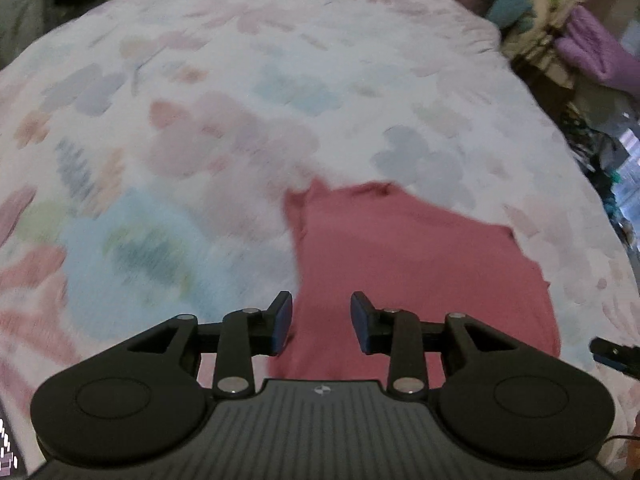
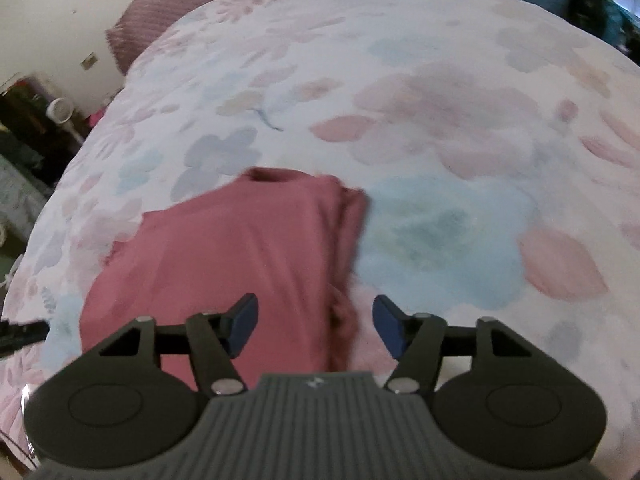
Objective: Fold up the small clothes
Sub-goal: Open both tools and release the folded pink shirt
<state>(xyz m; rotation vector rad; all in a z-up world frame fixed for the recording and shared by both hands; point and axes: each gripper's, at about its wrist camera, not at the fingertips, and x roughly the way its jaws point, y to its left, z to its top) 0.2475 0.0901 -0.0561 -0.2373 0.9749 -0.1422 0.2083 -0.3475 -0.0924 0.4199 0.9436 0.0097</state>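
Shirt (image 1: 420, 272), dusty rose and plain, lies flat on a bed (image 1: 240, 80) covered by a floral quilt in pale pink, blue and white. One long side is folded over onto the body, leaving a thick layered edge (image 2: 344, 240); the neck opening (image 2: 272, 176) points away from both cameras.

Left gripper (image 1: 320, 322) hovers just above the near end of the shirt, tilted downward, its blue-padded fingers (image 1: 282, 320) apart with nothing between them. Right gripper (image 2: 316, 326) hangs above the folded edge, also angled down, its fingers (image 2: 390, 330) spread wider and empty. Its tip (image 1: 612, 354) shows at the left view's right edge.

A small round emblem (image 1: 321, 390) sits on each gripper body; no writing is readable.

Beyond the shirt, a mauve ribbed pillow (image 2: 160, 12) rests at the head of the bed. Both views are blurred.
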